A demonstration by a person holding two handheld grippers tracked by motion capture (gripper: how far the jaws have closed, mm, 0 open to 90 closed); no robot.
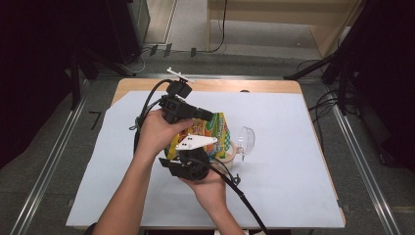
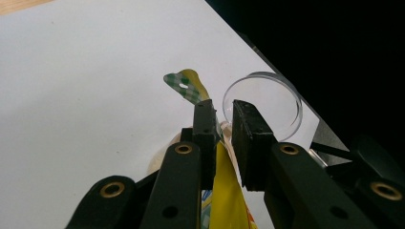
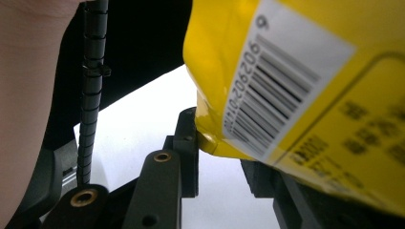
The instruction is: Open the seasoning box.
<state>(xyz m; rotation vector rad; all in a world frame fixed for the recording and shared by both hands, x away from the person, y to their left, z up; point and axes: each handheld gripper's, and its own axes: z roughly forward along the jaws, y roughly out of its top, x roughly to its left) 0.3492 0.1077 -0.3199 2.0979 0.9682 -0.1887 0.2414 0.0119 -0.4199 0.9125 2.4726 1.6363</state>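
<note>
Yellow snack bag hangs between your grippers. Left gripper pinches its top edge. Right gripper clamps its bottom corner.

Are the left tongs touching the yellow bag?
Touching. In the left gripper view the yellow bag runs up between the left tongs, and its thin upper edge lies against the left jaw's inner face.

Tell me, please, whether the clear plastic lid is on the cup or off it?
Off: the clear lid stands tilted on the white sheet beside the cup, whose rim is uncovered.
</note>
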